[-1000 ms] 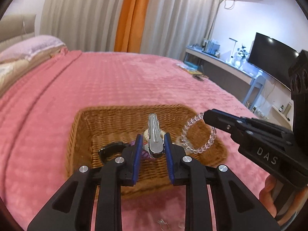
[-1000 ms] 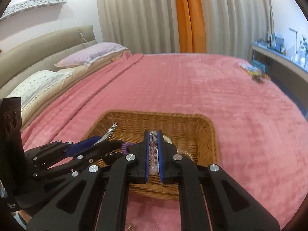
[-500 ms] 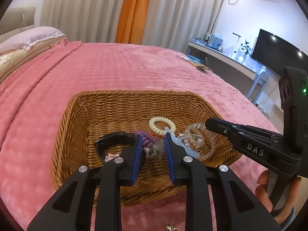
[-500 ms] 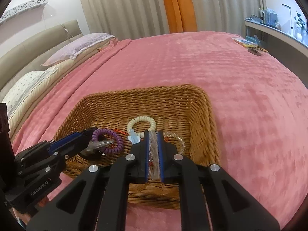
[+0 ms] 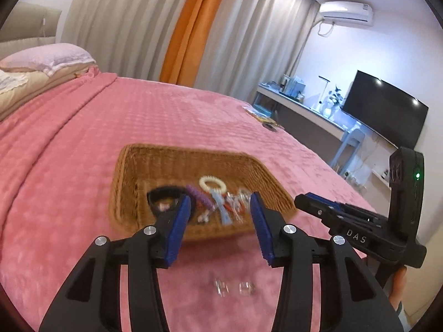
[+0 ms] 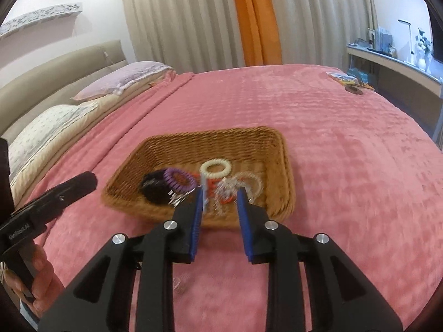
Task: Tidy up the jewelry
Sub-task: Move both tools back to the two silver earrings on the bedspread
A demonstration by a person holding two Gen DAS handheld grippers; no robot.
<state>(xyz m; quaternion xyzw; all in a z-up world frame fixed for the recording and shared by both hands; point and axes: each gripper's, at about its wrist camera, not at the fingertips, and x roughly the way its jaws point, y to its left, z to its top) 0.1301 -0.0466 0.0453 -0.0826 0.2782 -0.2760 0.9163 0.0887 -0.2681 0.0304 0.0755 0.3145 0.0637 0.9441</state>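
Holding both tongs tilted down toward the wicker basket (image 5: 130, 191), I have my left gripper (image 5: 220, 210) on the near side of it, its jaws opening with nothing between the blue pads. My right gripper (image 6: 218, 207) hangs just short of the basket's near rim, jaws also opening and empty, though narrower than the left.

Inside the basket, toward its near side, lies the jewelry: a cream coil ring (image 6: 215, 169) furthest in, a purple coil tie (image 6: 178, 179) to the left of it, a black band (image 6: 153, 191) further left, and a blurred tangle of clear beads (image 6: 249, 184) and red and pale blue bits at the near right. The whole pile is smeared by motion, so I cannot sort out the small pieces.

My left camera shows what the right one misses: the right tool's black body (image 5: 360, 235) beside the basket's right edge, with fingers (image 5: 398, 287) wrapped under it, plus two small clear pieces (image 5: 234, 287) on the pink blanket (image 5: 69, 166) short of the basket. My right camera alone shows the left tool's tip (image 6: 72, 185) left of the basket and the hand (image 6: 41, 282) gripping its handle.
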